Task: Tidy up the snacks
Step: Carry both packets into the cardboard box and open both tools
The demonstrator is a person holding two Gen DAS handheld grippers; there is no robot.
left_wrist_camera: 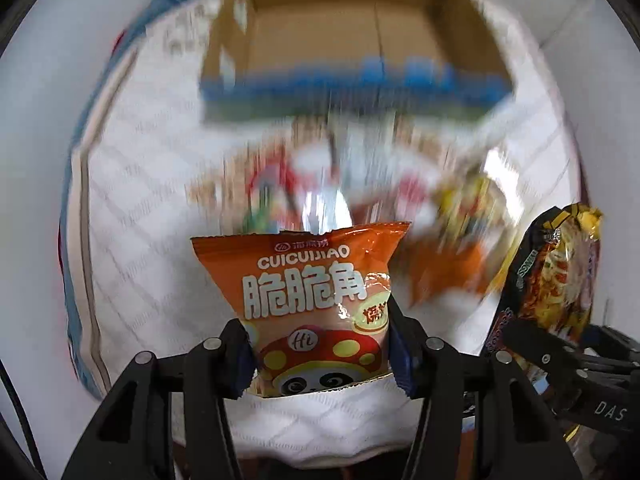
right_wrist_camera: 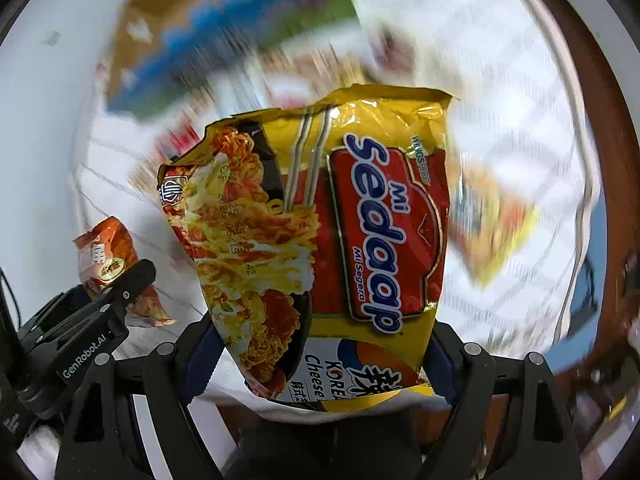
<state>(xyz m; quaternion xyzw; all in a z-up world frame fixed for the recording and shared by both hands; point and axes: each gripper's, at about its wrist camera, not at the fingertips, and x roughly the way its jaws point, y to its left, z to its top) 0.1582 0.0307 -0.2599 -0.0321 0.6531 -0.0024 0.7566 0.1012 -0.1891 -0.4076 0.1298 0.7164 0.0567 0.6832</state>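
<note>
My left gripper (left_wrist_camera: 320,354) is shut on an orange Cuicuijiao snack bag (left_wrist_camera: 308,288) and holds it upright above the white quilted cloth (left_wrist_camera: 140,216). My right gripper (right_wrist_camera: 320,354) is shut on a yellow Mi Sedaap noodle packet (right_wrist_camera: 320,232), also lifted. Each held pack shows in the other view: the noodle packet at the right of the left wrist view (left_wrist_camera: 556,276), the orange bag at the left of the right wrist view (right_wrist_camera: 116,268). An open cardboard box (left_wrist_camera: 352,32) with a blue and green front stands ahead, with its inside bare; it also shows blurred in the right wrist view (right_wrist_camera: 208,28).
Several blurred snack packs (left_wrist_camera: 360,184) lie on the cloth between the grippers and the box. An orange and yellow pack (right_wrist_camera: 496,220) lies to the right. A white wall stands behind the box. A dark wooden edge (right_wrist_camera: 580,80) runs along the right.
</note>
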